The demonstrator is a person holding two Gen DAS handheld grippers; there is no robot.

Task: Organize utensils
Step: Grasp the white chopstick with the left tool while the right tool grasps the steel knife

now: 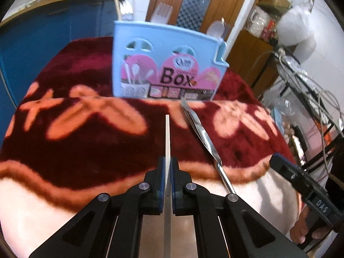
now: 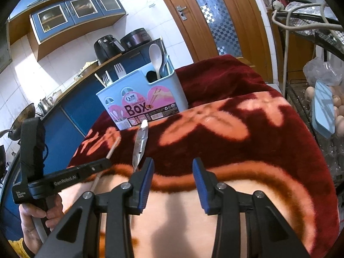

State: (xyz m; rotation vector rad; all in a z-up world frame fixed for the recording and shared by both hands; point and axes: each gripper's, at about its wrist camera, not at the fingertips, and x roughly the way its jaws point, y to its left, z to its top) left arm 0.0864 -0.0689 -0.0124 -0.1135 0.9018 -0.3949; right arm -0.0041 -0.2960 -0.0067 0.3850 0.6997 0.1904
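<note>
The left gripper (image 1: pixel 168 167) is clamped on a thin white stick (image 1: pixel 167 133), probably a chopstick, which runs straight out between its blue pads (image 1: pixel 162 176) and pokes forward over the blanket (image 1: pixel 86 142) toward the box (image 1: pixel 167 64). Just to the right of it a metal utensil (image 1: pixel 200 133) lies on the blanket, its far tip close to the foot of the box; from here I can't tell what kind it is. The pale blue box stands upright at the far side of the red flowered blanket, with a white spoon (image 2: pixel 155 58) and forks (image 2: pixel 119 69) sticking up out of its compartments. The right gripper (image 2: pixel 173 172) hangs over the near edge of the blanket with its jaws apart and nothing between them. A hand (image 2: pixel 36 221) grips the left tool's handle.
</note>
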